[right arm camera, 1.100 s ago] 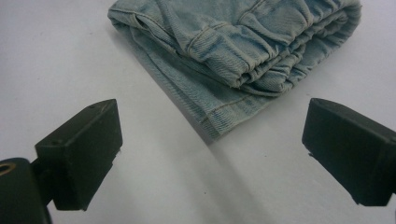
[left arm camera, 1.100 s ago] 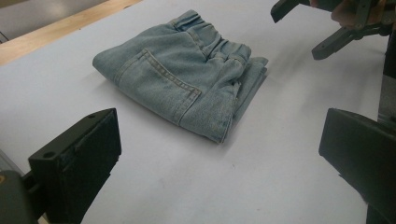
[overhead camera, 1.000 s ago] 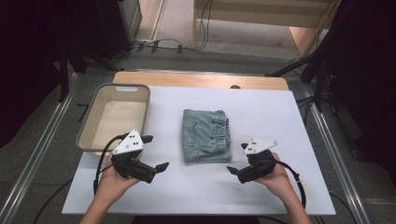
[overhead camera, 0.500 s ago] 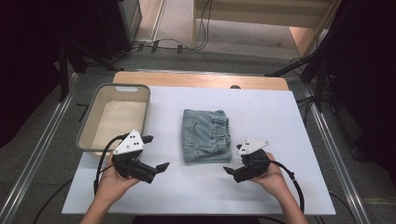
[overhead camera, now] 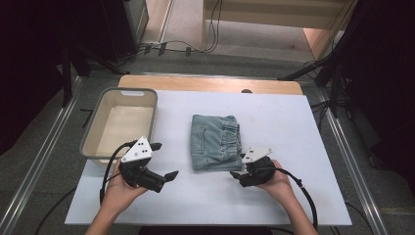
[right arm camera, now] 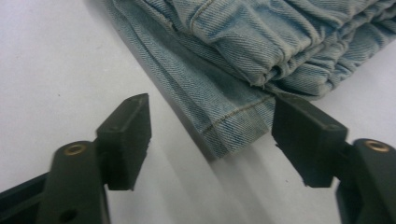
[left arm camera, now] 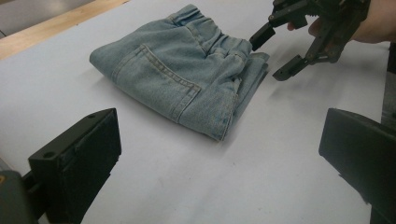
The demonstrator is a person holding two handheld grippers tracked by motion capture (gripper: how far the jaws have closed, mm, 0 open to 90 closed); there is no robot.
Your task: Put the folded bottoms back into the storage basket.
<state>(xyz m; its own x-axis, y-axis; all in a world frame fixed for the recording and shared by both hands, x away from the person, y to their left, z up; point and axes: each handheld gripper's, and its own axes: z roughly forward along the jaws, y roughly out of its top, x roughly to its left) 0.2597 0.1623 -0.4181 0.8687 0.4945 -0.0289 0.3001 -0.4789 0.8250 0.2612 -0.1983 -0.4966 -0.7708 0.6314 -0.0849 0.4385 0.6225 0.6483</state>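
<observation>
Folded denim shorts (overhead camera: 216,142) flat at the centre of the white desk (overhead camera: 293,127), waistband toward 12 o'clock, hem corner toward 5 o'clock. Right gripper (overhead camera: 241,174) at that 5 o'clock corner, fingers (right arm camera: 125,135) about half open after just closing in, corner of the cloth between them in the right gripper view but not yet pinched; gaps visible on both sides. Left gripper (overhead camera: 164,161) well apart at 8 o'clock of the shorts, fingers (left arm camera: 77,163) wide open and empty. Beige bin (overhead camera: 98,117) at 9 o'clock, empty, likely destination. Step in hand, by judgement: grasp of the hem corner. For a sound grasp: lower finger kept flush on the desk and slid under the bottom layer; all folded layers gathered, not the top ply alone; closure completed only once cloth reaches well past the fingertips. Lift slowly to avoid unfolding. Left gripper to be brought to the 7 o'clock corner for a two-point lift. Risk: partial pinch, fold opening on lift.
</observation>
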